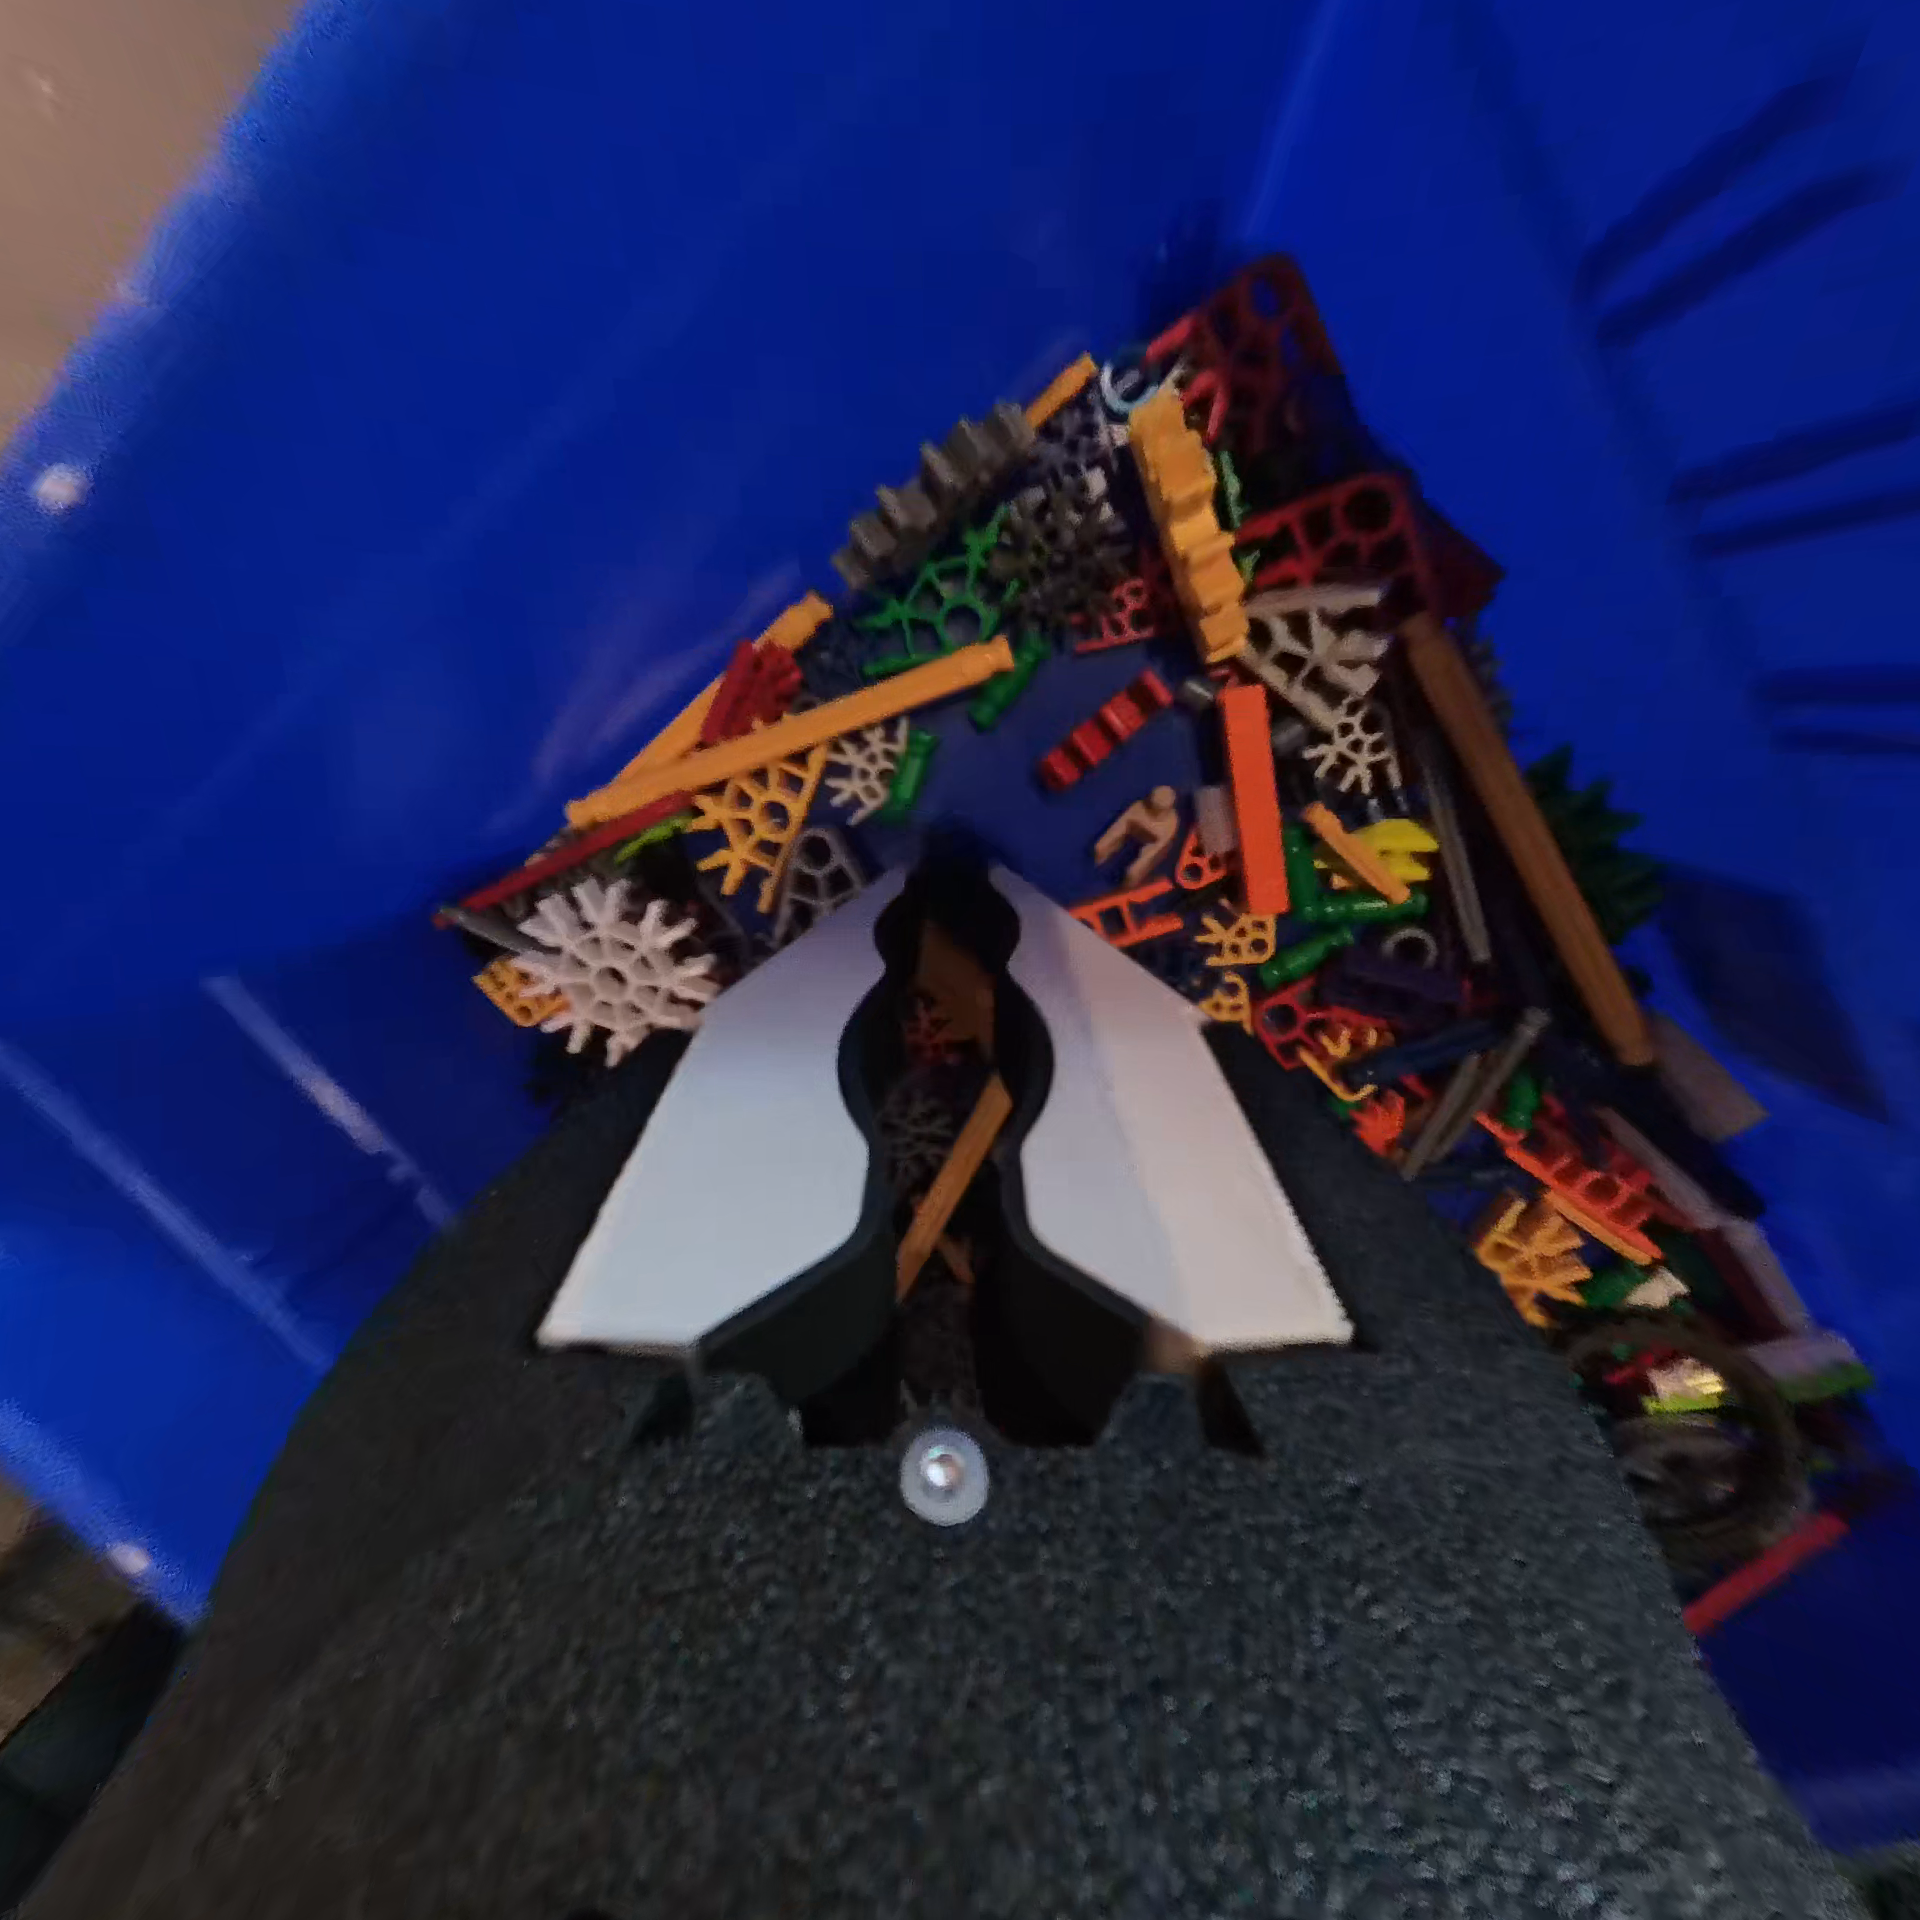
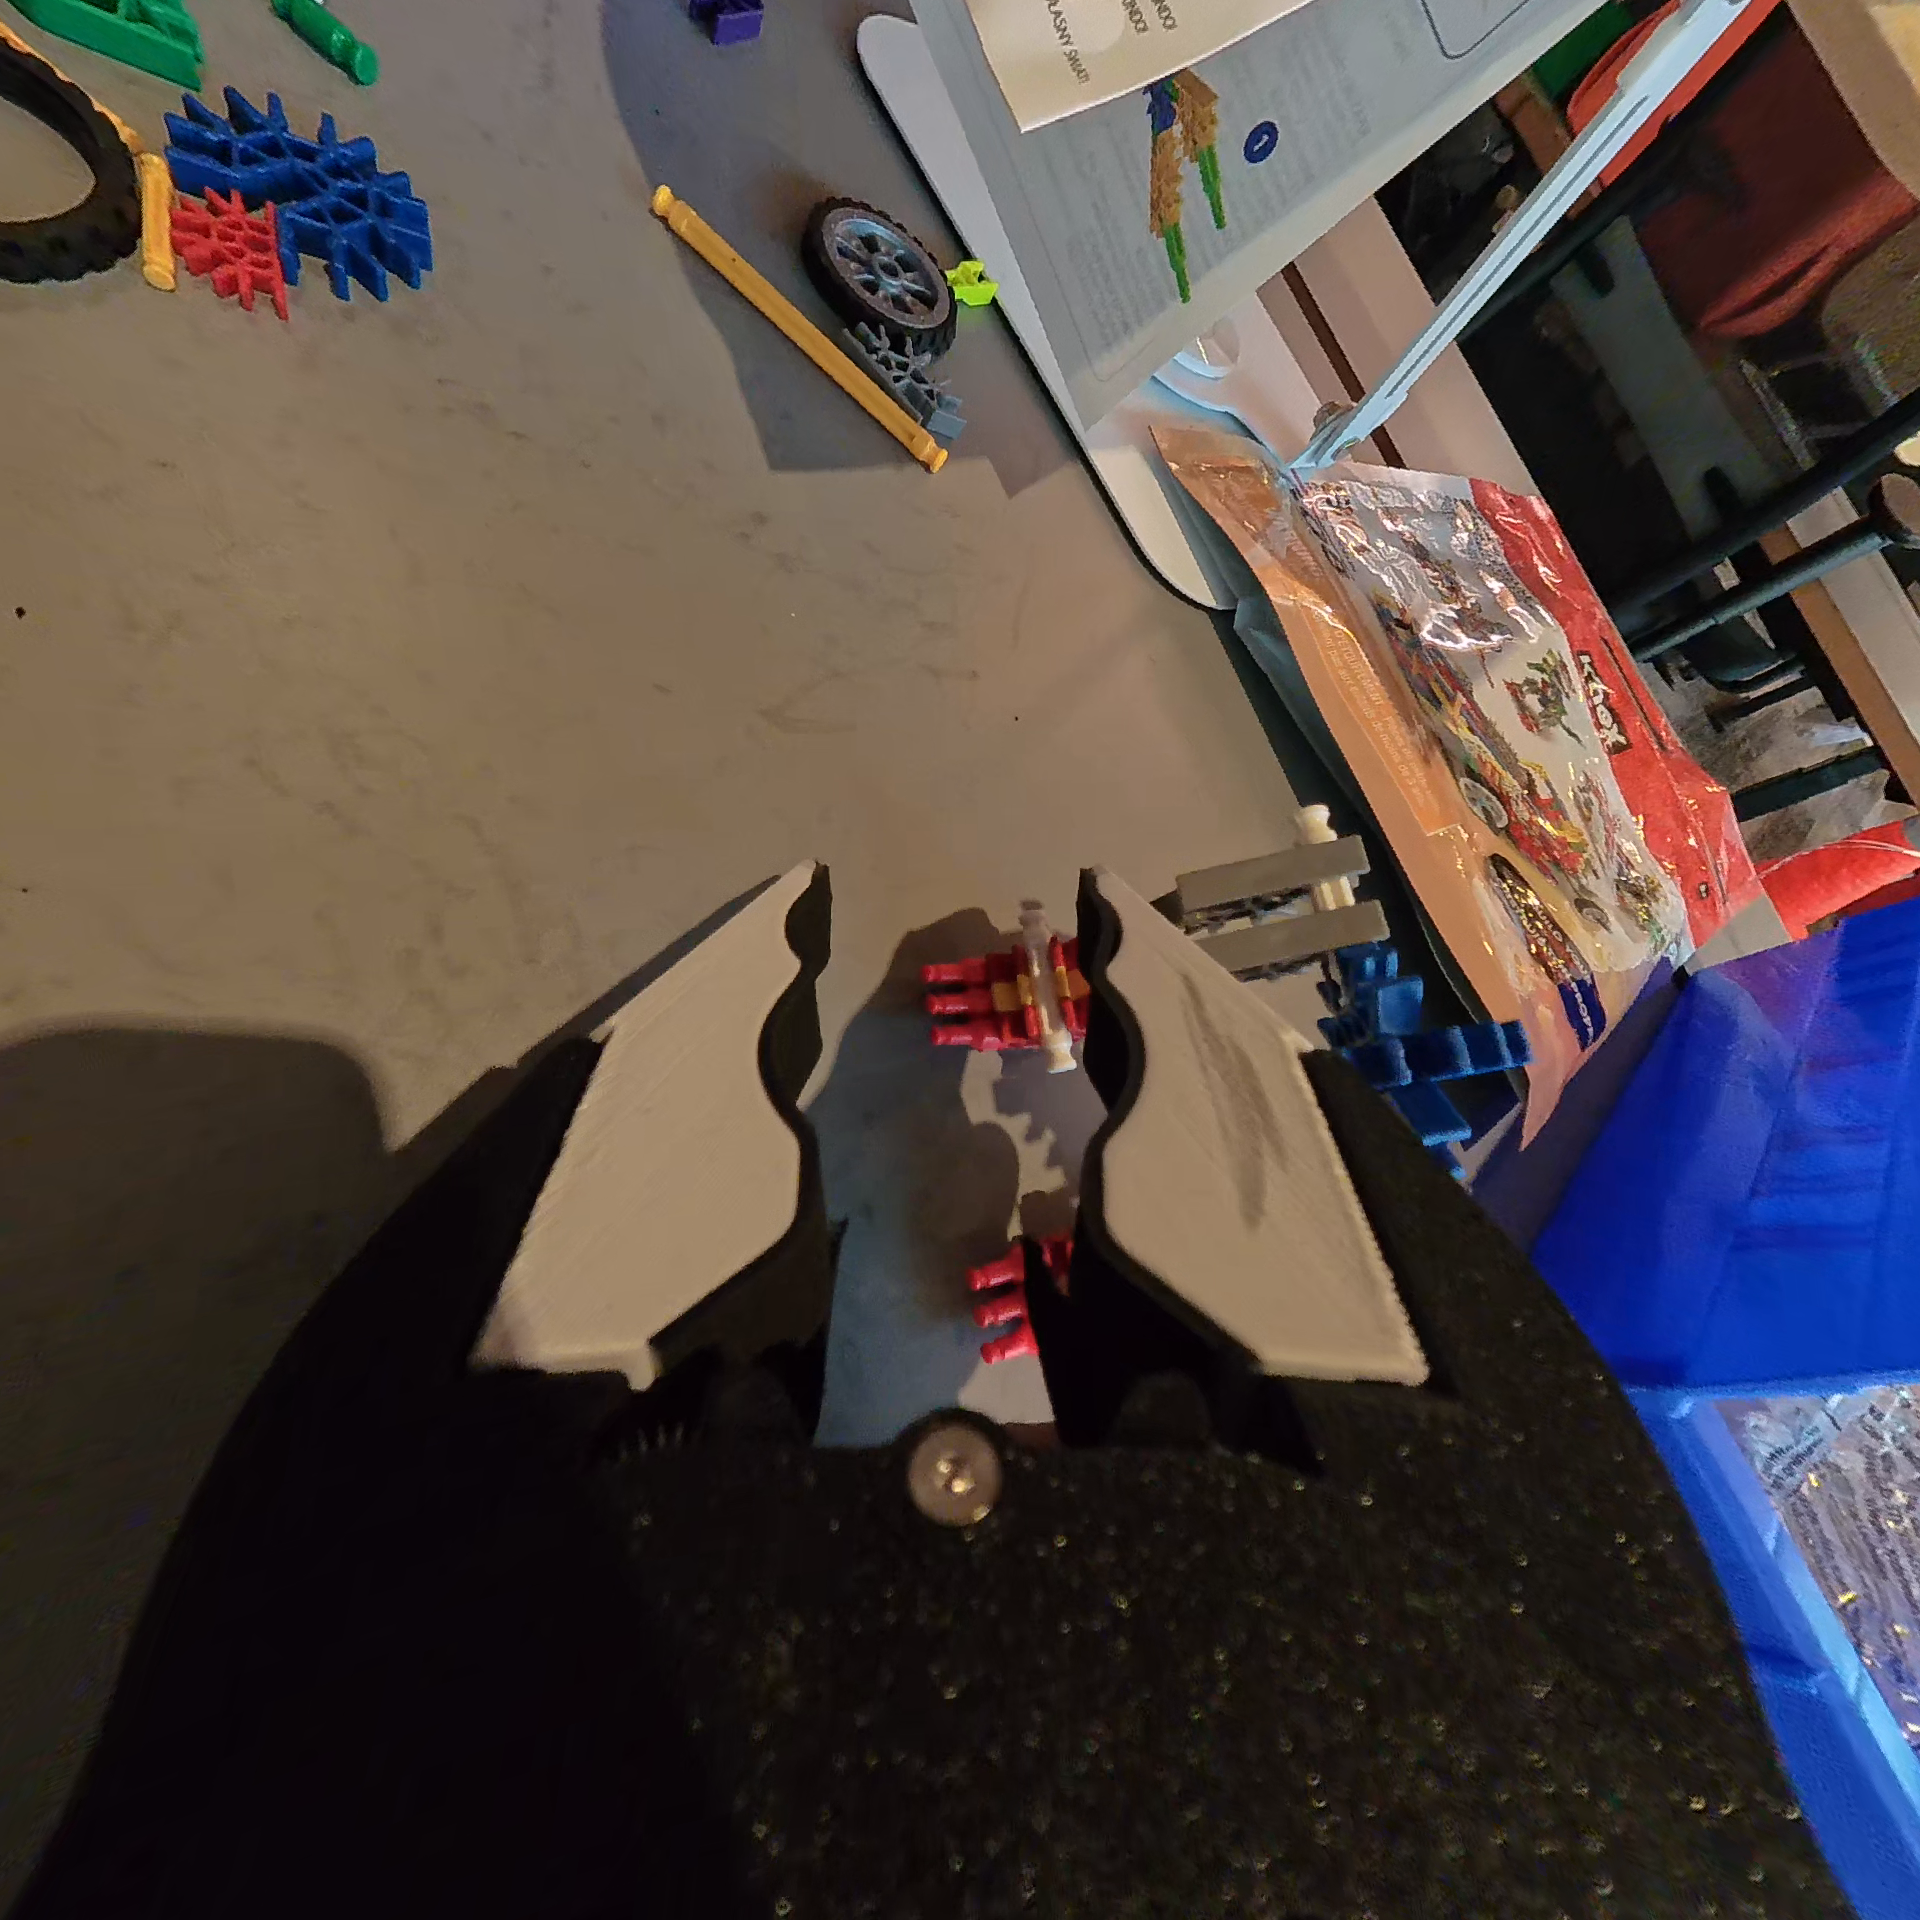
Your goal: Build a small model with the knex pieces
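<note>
Dim warm light, hard shadows; left view blurred, edges warped.

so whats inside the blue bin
The blue bin holds a loose pile of construction-toy pieces: rods, snowflake connectors, gears. The left gripper covers the near part; the bottom layers are hidden.

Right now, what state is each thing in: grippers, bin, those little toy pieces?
left gripper: nearly closed, inside the bin, yellow rod between its fingers.
right gripper: open, empty, above the table.
blue bin: open-topped, holding jumbled pieces.
red-and-white assembly: lying on the table.
wheel: leaning, tilted.
</note>
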Available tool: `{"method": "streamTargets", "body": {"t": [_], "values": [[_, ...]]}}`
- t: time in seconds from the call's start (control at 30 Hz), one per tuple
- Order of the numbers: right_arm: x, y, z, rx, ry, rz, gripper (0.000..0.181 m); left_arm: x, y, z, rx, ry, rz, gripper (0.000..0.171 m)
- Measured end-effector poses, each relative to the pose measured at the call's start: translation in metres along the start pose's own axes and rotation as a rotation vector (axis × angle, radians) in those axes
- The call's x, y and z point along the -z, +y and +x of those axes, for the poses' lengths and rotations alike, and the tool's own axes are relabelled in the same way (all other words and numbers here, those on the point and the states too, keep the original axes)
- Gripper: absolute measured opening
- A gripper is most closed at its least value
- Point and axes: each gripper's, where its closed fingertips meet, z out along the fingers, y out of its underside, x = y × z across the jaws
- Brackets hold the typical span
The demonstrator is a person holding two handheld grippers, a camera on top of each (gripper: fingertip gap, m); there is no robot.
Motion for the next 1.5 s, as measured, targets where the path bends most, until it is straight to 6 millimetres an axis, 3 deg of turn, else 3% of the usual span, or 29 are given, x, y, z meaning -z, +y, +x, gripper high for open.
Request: {"method": "streamTargets", "body": {"t": [0.13,0.3,0.33,0.5,0.7,0.9,1.3,1.5], "values": [[0.0,0.0,0.0,0.0,0.0,-0.001,0.047,0.013,-0.04,-0.001,-0.055,-0.047,0.189,0.011],[0.0,0.0,0.0,-0.001,0.0,-0.001,0.047,-0.006,-0.049,0.0,-0.041,-0.005,0.194,0.006],[0.0,0.0,0.0,-0.001,-0.001,-0.002,0.047,-0.009,-0.048,-0.003,-0.016,-0.005,0.189,0.012],[0.0,0.001,-0.001,0.003,-0.004,-0.007,0.047,-0.008,-0.044,0.003,0.086,0.08,0.196,0.0],[0.0,0.001,-0.002,0.006,-0.006,-0.011,0.047,0.0,-0.017,0.007,0.084,0.106,0.085,0.004],[0.0,0.001,-0.001,0.004,-0.006,-0.01,0.047,0.006,-0.024,0.0,0.035,0.031,0.143,0.015],[0.0,0.001,-0.001,0.004,-0.008,-0.01,0.047,-0.003,-0.035,0.013,-0.007,0.105,0.174,0.029],[0.0,0.001,-0.001,0.003,-0.009,-0.011,0.047,-0.007,-0.034,0.017,0.079,0.179,0.19,0.031]]}}
